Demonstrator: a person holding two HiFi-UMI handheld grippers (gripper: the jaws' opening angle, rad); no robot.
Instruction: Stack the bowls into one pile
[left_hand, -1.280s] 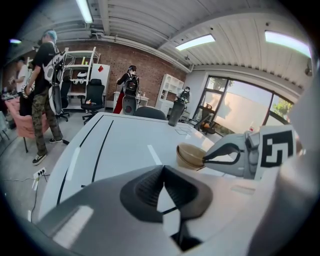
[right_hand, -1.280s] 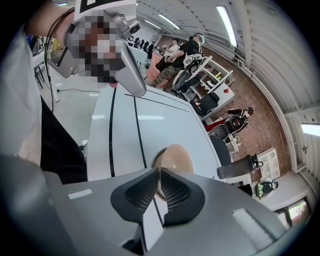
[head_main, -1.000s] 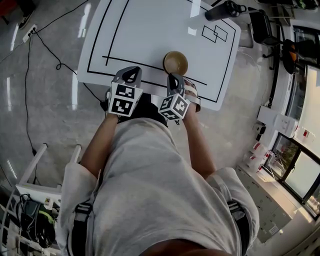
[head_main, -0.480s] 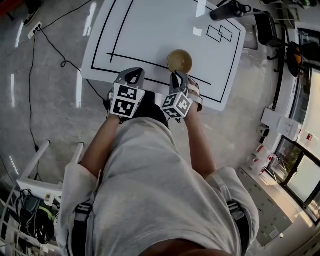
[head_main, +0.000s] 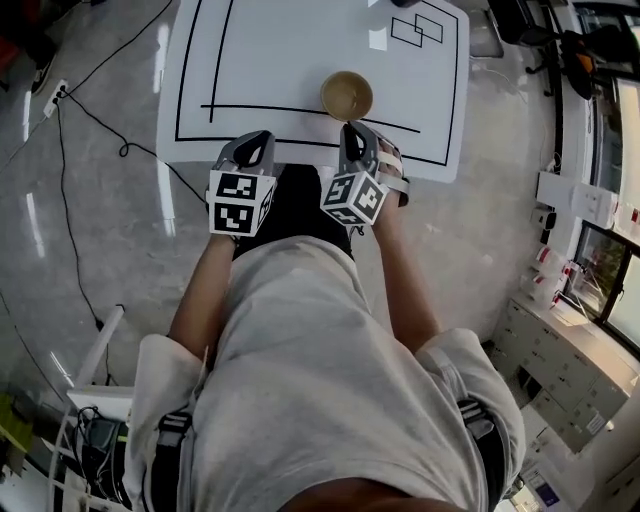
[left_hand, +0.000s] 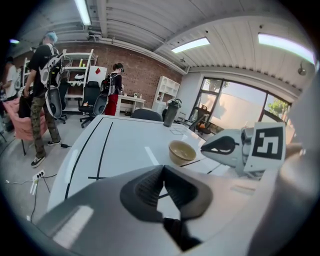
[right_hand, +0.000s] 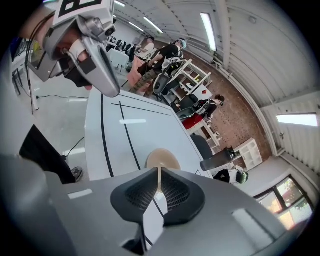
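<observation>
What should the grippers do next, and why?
Probably nothing more than pull back: only one tan bowl shows on the white table, with no other loose bowl to add, and the left gripper and right gripper are both shut and empty by the near edge.

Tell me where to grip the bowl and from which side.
Pinch the near rim of the bowl, one jaw inside, one outside. It stands upright and open, and the shut right tool sits just short of that edge, so come from the near side.
</observation>
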